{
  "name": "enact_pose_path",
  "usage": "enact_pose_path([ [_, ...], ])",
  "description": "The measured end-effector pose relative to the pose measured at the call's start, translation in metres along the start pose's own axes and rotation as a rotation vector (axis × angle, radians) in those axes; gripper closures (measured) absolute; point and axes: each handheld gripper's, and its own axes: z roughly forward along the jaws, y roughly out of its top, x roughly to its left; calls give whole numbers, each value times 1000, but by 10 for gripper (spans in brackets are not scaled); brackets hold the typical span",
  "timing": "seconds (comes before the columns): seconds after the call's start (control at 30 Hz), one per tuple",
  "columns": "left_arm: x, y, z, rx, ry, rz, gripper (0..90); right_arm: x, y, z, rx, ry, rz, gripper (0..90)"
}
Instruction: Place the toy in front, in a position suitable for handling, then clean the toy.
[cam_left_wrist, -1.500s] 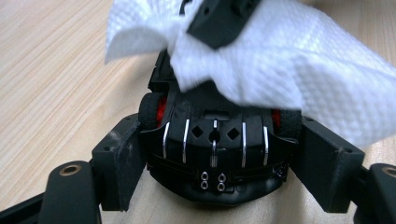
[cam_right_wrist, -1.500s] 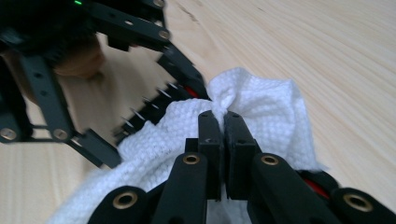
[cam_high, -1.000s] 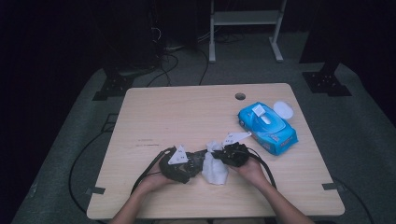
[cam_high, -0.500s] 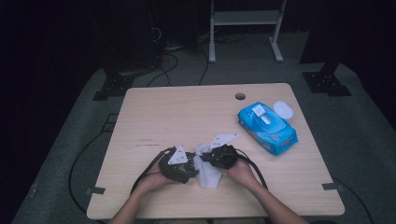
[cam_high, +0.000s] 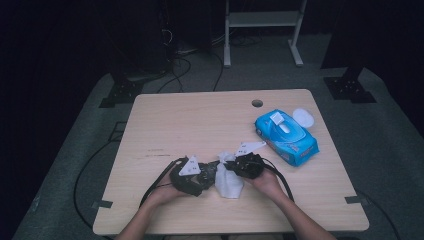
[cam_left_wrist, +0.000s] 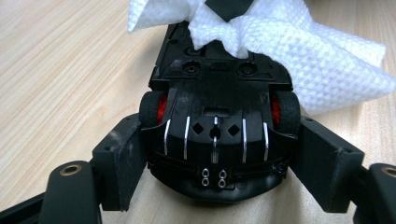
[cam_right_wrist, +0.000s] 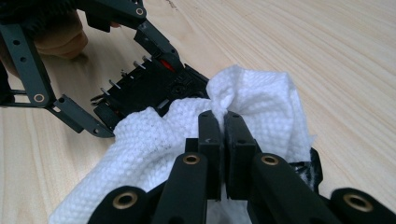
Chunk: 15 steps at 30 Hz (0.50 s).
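Observation:
A black toy car (cam_left_wrist: 215, 135) lies belly-up, red hubs showing, and my left gripper (cam_left_wrist: 224, 161) is shut on its two sides. In the high view this left gripper (cam_high: 200, 175) sits near the table's front edge. My right gripper (cam_right_wrist: 223, 123) is shut on a fold of a white wipe (cam_right_wrist: 261, 102). The wipe is pressed onto the far end of the car (cam_right_wrist: 149, 84). From above, the right gripper (cam_high: 231, 167) faces the left one, with the wipe (cam_high: 230, 184) bunched between them. The wipe (cam_left_wrist: 299, 60) hides the car's far end.
A blue pack of wipes (cam_high: 286, 136) lies at the right of the wooden table (cam_high: 200, 120), with a white round lid (cam_high: 303, 118) beside it. A cable hole (cam_high: 257, 103) sits near the back edge. Cables trail off the front left.
The right gripper slid left with the wipe toward the car, then came back a little to the right. The left gripper and the car stayed put.

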Motion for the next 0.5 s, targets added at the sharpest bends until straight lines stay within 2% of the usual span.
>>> enact_pose_path([
  [0.23, -1, 0, 0, 4, 3, 5, 238, 1, -2, -1, -2, -8, -5, 868],
  [0.3, -1, 0, 1, 13, 2, 9, 238, 3, -1, 0, -10, 16, 4, 868],
  [0.4, 1, 0, 0, 11, -3, 4, 238, 11, 4, 5, -12, 59, -17, 867],
  [0.5, 2, -2, 0, 26, -6, -3, 238, 15, 6, 8, -9, 70, -33, 867],
])
